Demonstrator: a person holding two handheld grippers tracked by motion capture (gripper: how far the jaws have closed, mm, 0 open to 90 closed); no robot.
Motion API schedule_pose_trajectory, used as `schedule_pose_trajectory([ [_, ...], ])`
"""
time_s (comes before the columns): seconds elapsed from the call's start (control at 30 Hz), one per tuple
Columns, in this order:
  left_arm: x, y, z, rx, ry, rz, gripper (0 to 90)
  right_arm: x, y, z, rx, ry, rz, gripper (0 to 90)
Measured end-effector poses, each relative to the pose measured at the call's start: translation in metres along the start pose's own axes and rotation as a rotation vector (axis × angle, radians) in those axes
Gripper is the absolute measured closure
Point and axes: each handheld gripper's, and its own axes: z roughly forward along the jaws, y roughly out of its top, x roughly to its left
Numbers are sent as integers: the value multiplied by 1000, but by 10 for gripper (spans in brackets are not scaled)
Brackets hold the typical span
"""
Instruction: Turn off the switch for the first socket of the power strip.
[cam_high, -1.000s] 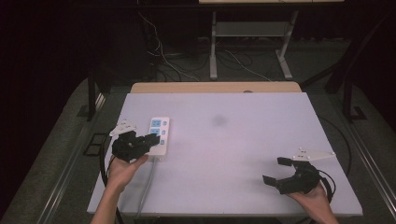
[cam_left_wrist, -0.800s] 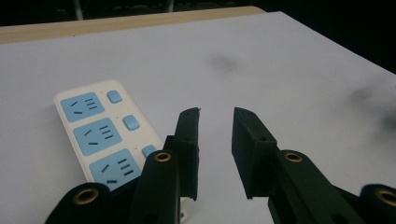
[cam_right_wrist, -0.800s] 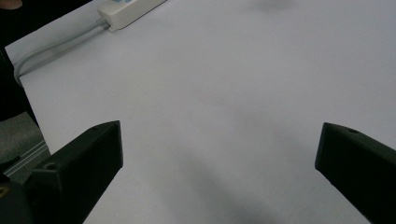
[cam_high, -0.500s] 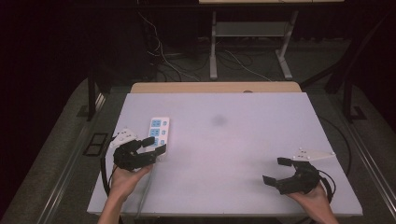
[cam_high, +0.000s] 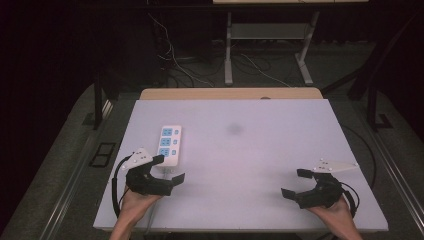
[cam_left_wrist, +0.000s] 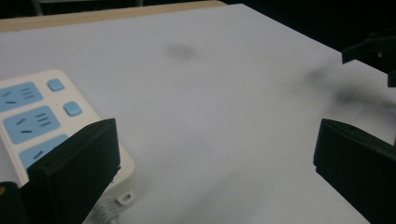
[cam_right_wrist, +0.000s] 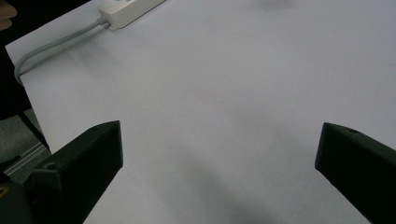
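- Resting low over the near left part of the table (cam_high: 260, 150), the left gripper (cam_high: 169, 168) had its two black jaws spread wide, released, with nothing between them.
- A grey three-cornered plate sat on top of it, and a dark cable looped from it toward the table's left edge.
- The person's left hand (cam_high: 134, 206) held it from the near edge, the forearm coming in from the bottom of the high view.
- Just beyond that gripper lay a white power strip (cam_high: 169, 144), flat on the table, lengthwise away from the person, with blue socket faces and small blue buttons on top.
- In the left gripper view, the strip's near end (cam_left_wrist: 51, 126) sat partly behind the left jaw, and its grey cord left that end toward the table's near edge; whether jaw and strip touched could not be told.
- The right gripper (cam_high: 299, 184) sat at the near right part of the table, well apart from the left one, jaws likewise spread wide and empty, pointing toward the table's left side.
- The person's right hand (cam_high: 334, 214) held it from the near right corner.
- In the right gripper view, bare white table showed between its jaws, with the power strip (cam_right_wrist: 128, 8) and its grey cord (cam_right_wrist: 51, 44) far off near the table's edge.
- A faint dark smudge (cam_high: 234, 129) marked the table near its middle.
- Beyond the table, cables lay on the dark floor beside a grey metal stand (cam_high: 265, 35).
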Motion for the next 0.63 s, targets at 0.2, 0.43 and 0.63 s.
schedule_pose_trajectory([
  [0.2,-2,-16,3,8,-21,2,0,0,0,0,0,0,1,7],
  [0.43,-4,-27,12,30,-21,6,0,1,0,0,1,2,0,7],
  [0.63,-4,-29,18,50,-26,6,0,0,-1,0,0,3,1,7],
])
